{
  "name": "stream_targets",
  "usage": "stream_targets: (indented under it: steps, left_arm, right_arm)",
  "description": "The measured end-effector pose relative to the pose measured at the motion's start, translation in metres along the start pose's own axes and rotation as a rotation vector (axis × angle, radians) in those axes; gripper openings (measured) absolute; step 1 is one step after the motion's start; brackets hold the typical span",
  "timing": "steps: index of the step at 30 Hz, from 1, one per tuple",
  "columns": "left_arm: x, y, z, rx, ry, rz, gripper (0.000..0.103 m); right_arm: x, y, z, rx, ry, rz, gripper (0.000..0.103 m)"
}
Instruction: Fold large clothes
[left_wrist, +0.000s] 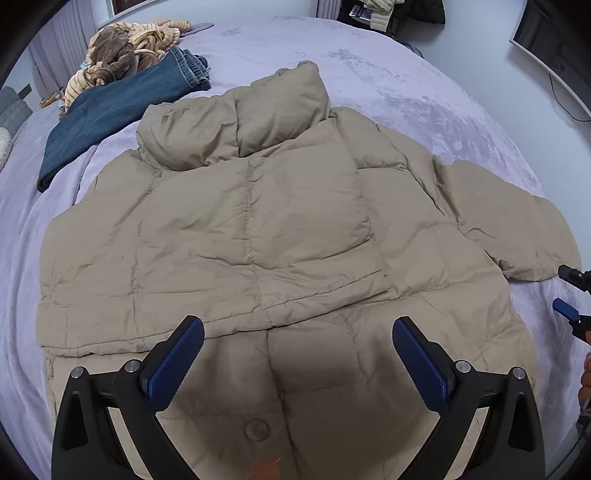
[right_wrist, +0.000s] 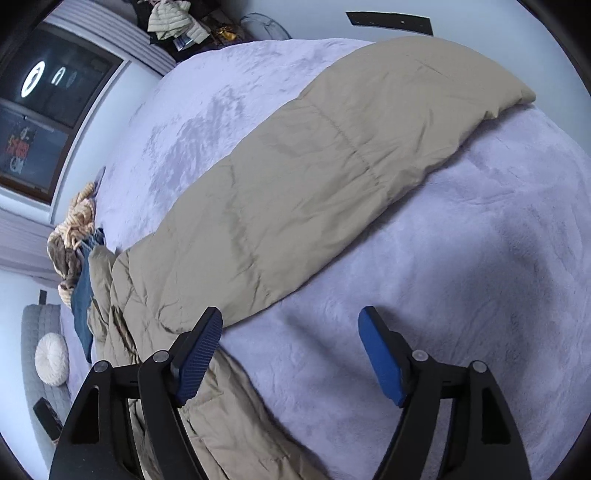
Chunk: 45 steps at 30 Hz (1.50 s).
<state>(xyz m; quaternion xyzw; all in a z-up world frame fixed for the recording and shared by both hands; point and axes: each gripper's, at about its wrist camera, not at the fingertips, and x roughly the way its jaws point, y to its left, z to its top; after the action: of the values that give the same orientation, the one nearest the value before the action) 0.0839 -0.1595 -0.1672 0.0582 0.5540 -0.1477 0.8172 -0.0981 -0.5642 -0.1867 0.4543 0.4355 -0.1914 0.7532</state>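
A large beige puffer jacket (left_wrist: 258, 229) lies flat on the lilac bed cover (left_wrist: 406, 85), collar at the far end, its left side folded over the body. Its right sleeve (left_wrist: 517, 225) stretches out to the right. My left gripper (left_wrist: 297, 332) is open and empty, hovering over the jacket's hem near a snap button (left_wrist: 256, 430). My right gripper (right_wrist: 290, 325) is open and empty, just beside the outstretched sleeve (right_wrist: 332, 158), above the bed cover (right_wrist: 461, 277). Its blue fingertips (left_wrist: 563, 306) show at the right edge of the left wrist view.
Folded blue jeans (left_wrist: 122, 110) and a tan and brown plush pile (left_wrist: 125, 48) lie at the bed's far left. A dark screen (left_wrist: 554, 44) hangs on the right wall. A grey seat with a round white cushion (right_wrist: 51, 358) stands beside the bed.
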Motion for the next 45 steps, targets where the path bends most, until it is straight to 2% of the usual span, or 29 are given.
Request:
stream_targets:
  steps: [2, 4, 9, 15, 18, 24, 26, 27, 28, 29, 30, 33, 36, 39, 43, 45]
  left_arm:
    - [0.003, -0.007, 0.001, 0.006, 0.013, -0.002, 0.102]
    - [0.006, -0.014, 0.002, 0.012, 0.018, 0.001, 0.102]
    - [0.010, -0.025, 0.005, 0.017, 0.030, 0.011, 0.102]
    - [0.019, -0.022, 0.007, -0.058, 0.066, -0.030, 0.102]
    - [0.021, -0.019, 0.007, -0.089, 0.093, -0.087, 0.102]
    - [0.006, -0.014, 0.007, -0.089, 0.043, -0.063, 0.102]
    - [0.000, -0.009, 0.007, -0.091, 0.026, -0.045, 0.102]
    - [-0.003, -0.004, 0.008, -0.094, 0.016, -0.037, 0.102]
    - [-0.007, 0.000, 0.008, -0.101, 0.005, -0.030, 0.102]
    - [-0.009, 0.005, 0.009, -0.108, -0.003, -0.027, 0.102]
    - [-0.013, 0.012, 0.009, -0.118, -0.016, -0.024, 0.102]
    - [-0.020, 0.028, 0.011, -0.129, -0.053, -0.007, 0.102]
    - [-0.024, 0.046, 0.013, -0.127, -0.086, 0.026, 0.102]
    - [-0.026, 0.071, 0.014, -0.145, -0.104, 0.039, 0.102]
    - [-0.027, 0.106, 0.012, -0.178, -0.107, 0.036, 0.102]
    - [-0.027, 0.121, 0.010, -0.184, -0.107, 0.049, 0.102]
  right_arm:
    - [0.001, -0.015, 0.010, 0.059, -0.011, 0.031, 0.081]
    - [0.003, -0.028, 0.019, 0.109, -0.021, 0.080, 0.089]
    - [0.015, -0.048, 0.045, 0.192, -0.048, 0.172, 0.090]
    - [0.029, -0.059, 0.075, 0.315, -0.087, 0.271, 0.091]
    - [0.035, -0.060, 0.088, 0.368, -0.087, 0.328, 0.091]
    - [0.041, -0.052, 0.106, 0.413, -0.069, 0.373, 0.091]
    - [0.042, -0.046, 0.108, 0.410, -0.058, 0.378, 0.075]
    - [0.044, -0.041, 0.110, 0.402, -0.046, 0.377, 0.054]
    - [0.045, -0.038, 0.111, 0.392, -0.037, 0.373, 0.026]
    - [0.044, -0.035, 0.111, 0.382, -0.032, 0.372, 0.015]
    - [0.043, -0.030, 0.111, 0.368, -0.036, 0.370, 0.009]
    - [0.030, 0.001, 0.112, 0.262, -0.070, 0.347, 0.007]
    - [0.014, 0.057, 0.105, 0.062, -0.093, 0.311, 0.007]
    - [0.001, 0.131, 0.086, -0.179, -0.110, 0.294, 0.007]
    - [0.005, 0.234, 0.030, -0.484, -0.113, 0.287, 0.007]
    - [0.012, 0.269, -0.006, -0.606, -0.108, 0.280, 0.007]
